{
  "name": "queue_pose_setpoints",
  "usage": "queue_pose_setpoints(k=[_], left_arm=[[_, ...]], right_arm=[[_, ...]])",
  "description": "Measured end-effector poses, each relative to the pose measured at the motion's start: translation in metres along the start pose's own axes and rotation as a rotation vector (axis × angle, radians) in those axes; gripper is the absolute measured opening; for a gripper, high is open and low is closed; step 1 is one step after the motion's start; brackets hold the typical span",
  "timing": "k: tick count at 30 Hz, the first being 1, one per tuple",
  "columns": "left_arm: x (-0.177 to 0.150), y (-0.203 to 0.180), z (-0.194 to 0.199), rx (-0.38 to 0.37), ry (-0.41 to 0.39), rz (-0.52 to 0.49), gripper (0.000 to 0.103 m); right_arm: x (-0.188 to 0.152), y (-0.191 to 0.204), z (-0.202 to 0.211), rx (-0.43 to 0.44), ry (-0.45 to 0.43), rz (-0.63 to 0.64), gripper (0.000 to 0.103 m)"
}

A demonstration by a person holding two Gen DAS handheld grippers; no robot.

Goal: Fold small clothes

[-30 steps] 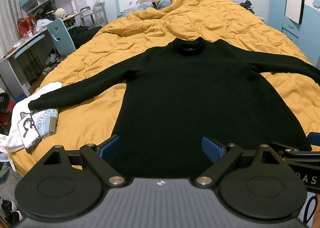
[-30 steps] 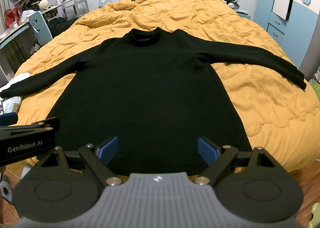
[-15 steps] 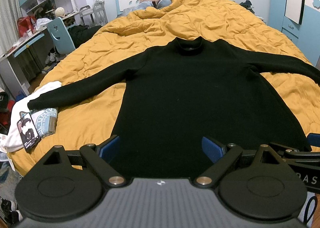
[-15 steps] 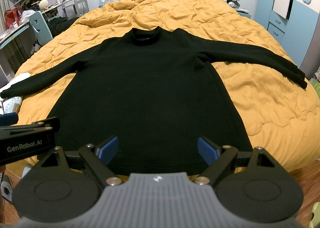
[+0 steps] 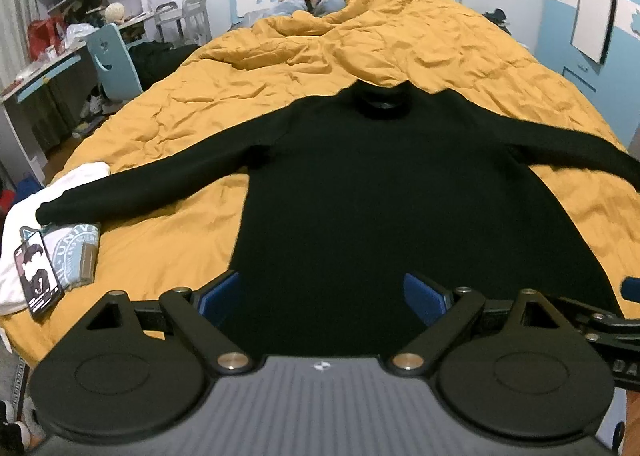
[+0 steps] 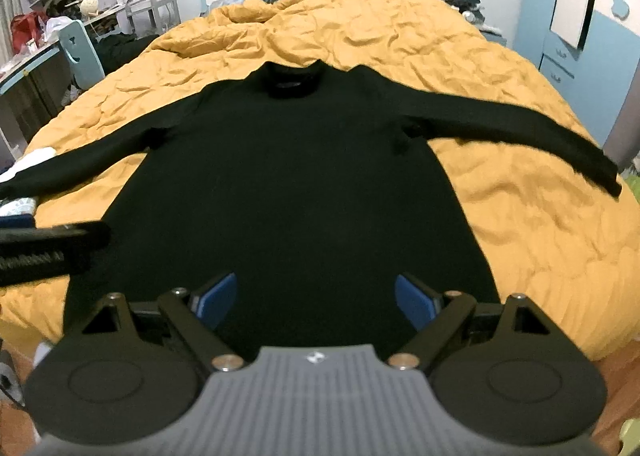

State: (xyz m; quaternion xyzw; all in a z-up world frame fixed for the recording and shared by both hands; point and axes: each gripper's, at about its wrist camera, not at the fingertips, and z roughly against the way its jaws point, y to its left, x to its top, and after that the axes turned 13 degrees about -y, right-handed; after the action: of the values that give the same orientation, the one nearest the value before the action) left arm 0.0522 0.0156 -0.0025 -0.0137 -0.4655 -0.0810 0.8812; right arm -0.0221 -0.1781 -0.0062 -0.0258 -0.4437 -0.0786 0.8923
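While spread flat and face-up on quilt (image 5: 248, 68), sweater (image 5: 384, 208) shows no fold yet: body smooth, collar (image 5: 382, 104) toward headboard, both sleeves out sideways. Judged as task barely begun; every fold left to do, sleeves in first, then body, by likely order.

Left sleeve (image 5: 152, 180) runs out to bed's left edge, cuff lying onto white shirt (image 5: 24, 212) there; phone (image 5: 38, 276) resting on that shirt, just beside cuff. Right sleeve (image 6: 516, 136) reaches nearly to right edge of bed, cuff close to drop-off. Hem hidden behind tools, near foot edge of bed.

Left gripper (image 5: 320, 296) hovering over lower left part of hem, jaws wide apart, holding nothing. Right gripper (image 6: 316, 296) same over lower right, jaws wide apart, empty. Each tool visible at margin of other's view, so close side by side.

Room: plenty of bare quilt above collar and beside body for swinging sleeves inward. Tight spots: left cuff among shirt and phone, risk of dragging phone off edge; right cuff near edge, could slip over. Chair (image 5: 114, 60) and desk well apart to left, wardrobe (image 6: 580, 16) well apart to right; neither in way.
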Motion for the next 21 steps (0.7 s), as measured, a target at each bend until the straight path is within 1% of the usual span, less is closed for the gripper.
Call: queue_pose_setpoints(k=[2, 8, 11, 14, 16, 18, 21], left_arm=[[0.007, 0.009, -0.011, 0.007, -0.005, 0.010, 0.103], [0.022, 0.041, -0.044, 0.027, -0.010, 0.043, 0.103], [0.030, 0.069, -0.068, 0.038, -0.018, 0.110, 0.103], [0.035, 0.107, -0.094, 0.057, -0.046, 0.212, 0.103], [0.036, 0.138, -0.116, 0.083, -0.069, 0.280, 0.101], [0.037, 0.172, -0.139, 0.139, -0.067, 0.339, 0.097], [0.038, 0.227, -0.163, 0.228, -0.086, 0.412, 0.093]], right_arm=[[0.006, -0.002, -0.008, 0.003, -0.015, 0.005, 0.083], [0.027, -0.004, -0.040, -0.011, -0.023, 0.030, 0.083], [0.036, -0.006, -0.058, 0.005, -0.045, 0.031, 0.083], [0.043, -0.010, -0.079, 0.023, -0.066, 0.028, 0.083], [0.047, -0.015, -0.094, 0.041, -0.071, 0.005, 0.083], [0.052, -0.017, -0.108, 0.050, -0.064, -0.015, 0.083], [0.056, -0.015, -0.126, 0.047, -0.047, -0.021, 0.083]])
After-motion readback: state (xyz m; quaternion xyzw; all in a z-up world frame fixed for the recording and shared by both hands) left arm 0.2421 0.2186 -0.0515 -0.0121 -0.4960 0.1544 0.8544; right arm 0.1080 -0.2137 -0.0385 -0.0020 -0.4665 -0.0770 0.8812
